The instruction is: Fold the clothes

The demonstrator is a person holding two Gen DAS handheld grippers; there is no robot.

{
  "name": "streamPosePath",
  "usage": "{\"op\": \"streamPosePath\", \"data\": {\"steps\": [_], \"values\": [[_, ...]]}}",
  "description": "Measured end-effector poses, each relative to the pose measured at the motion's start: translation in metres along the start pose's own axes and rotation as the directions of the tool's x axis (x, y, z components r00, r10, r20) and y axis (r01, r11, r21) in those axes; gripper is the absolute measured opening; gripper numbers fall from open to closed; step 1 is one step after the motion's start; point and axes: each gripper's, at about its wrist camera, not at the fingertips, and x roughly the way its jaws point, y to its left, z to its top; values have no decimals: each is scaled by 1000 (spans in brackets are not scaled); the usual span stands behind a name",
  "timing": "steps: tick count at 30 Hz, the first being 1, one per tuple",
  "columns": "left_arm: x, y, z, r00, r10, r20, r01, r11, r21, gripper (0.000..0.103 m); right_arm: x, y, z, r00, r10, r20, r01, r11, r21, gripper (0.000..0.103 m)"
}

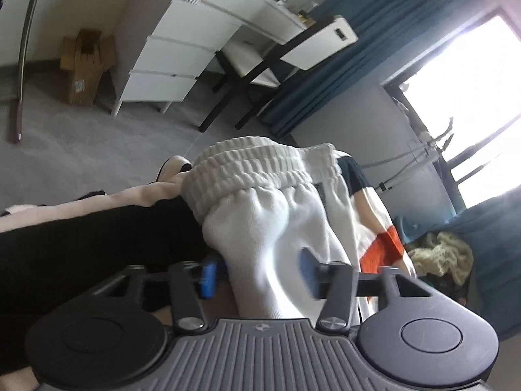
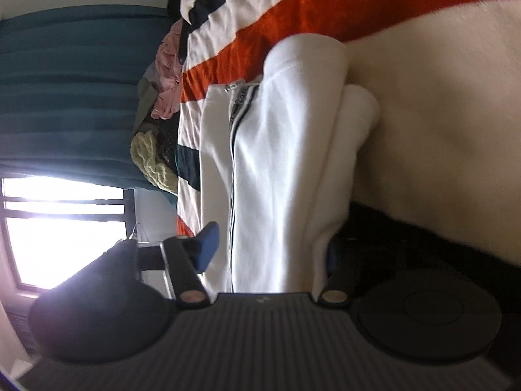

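Note:
White sweatpants with a ribbed elastic waistband (image 1: 247, 169) fill the middle of the left wrist view. My left gripper (image 1: 257, 275) has its blue pads on either side of a bunched fold of the white fabric (image 1: 260, 244) just below the waistband. In the right wrist view the same white pants (image 2: 276, 169), with a dark side stripe and zip (image 2: 232, 150), run between the blue pads of my right gripper (image 2: 268, 247). The pants lie over a striped orange, white and black blanket (image 2: 293, 9).
A pile of other clothes, pink and cream knit (image 2: 153, 159), lies at the bed's far end. A black cloth (image 1: 97, 244) lies beside the pants. White drawers (image 1: 176, 62), a black-legged desk, a cardboard box (image 1: 84, 65), blue curtains and a bright window (image 1: 472, 107) surround grey carpet.

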Motion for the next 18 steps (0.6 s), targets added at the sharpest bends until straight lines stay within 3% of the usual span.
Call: {"op": "streamPosePath", "data": {"steps": [1, 3, 6, 11, 14, 15, 18], "values": [[-6, -6, -4, 1000, 1, 12, -1, 999, 34, 65, 1, -2, 0, 1000, 5, -2, -5, 1000, 7, 67], [-21, -20, -15, 999, 2, 51, -7, 994, 105, 78, 3, -4, 2, 1000, 13, 1, -13, 1000, 11, 67], [-39, -44, -32, 993, -28, 114, 4, 978, 208, 82, 10, 2, 9, 998, 14, 60, -10, 998, -66, 66], [-49, -88, -68, 984, -135, 115, 76, 907, 415, 87, 23, 0, 20, 991, 77, 111, -61, 989, -134, 66], [-42, -116, -106, 980, -187, 73, 121, 838, 532, 89, 26, -3, 26, 982, 125, 142, -106, 985, -137, 66], [-38, -126, -122, 979, -194, 61, 122, 800, 588, 90, 28, -3, 29, 980, 131, 150, -111, 984, -136, 66], [-22, -156, -173, 976, -214, 27, 121, 648, 752, 91, 36, -2, 38, 979, 133, 157, -108, 982, -155, 66]]}}
